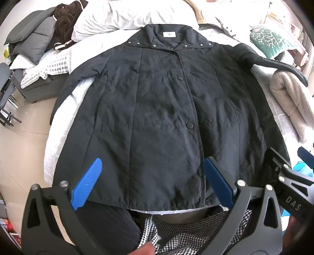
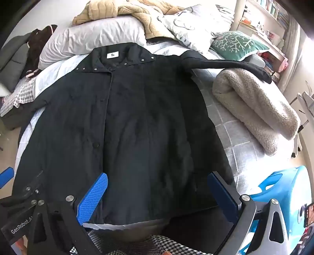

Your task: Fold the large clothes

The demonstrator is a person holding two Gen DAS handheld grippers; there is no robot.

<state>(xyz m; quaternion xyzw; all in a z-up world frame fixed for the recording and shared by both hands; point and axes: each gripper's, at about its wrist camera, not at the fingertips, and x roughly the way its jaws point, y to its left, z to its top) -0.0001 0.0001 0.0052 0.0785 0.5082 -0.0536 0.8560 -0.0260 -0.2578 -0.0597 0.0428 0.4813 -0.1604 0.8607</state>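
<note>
A large black quilted coat [image 1: 161,109] lies flat and front-up on the bed, collar far from me, hem nearest me. It also shows in the right wrist view [image 2: 125,121]. Its left sleeve [image 1: 64,94] hangs toward the bed's left edge. Its right sleeve [image 2: 225,65] stretches out to the right over a fleece roll. My left gripper [image 1: 153,184] is open and empty above the hem's left half. My right gripper [image 2: 157,198] is open and empty above the hem's right half. Its frame shows at the right of the left wrist view [image 1: 290,176].
White pillows [image 1: 125,17] and a beige blanket [image 2: 125,15] lie at the head of the bed. A green patterned cushion [image 2: 237,44] and a beige fleece roll [image 2: 259,109] lie to the right. A blue plastic stool [image 2: 282,188] stands at the near right. A grey chair with clothes [image 1: 33,39] stands at the left.
</note>
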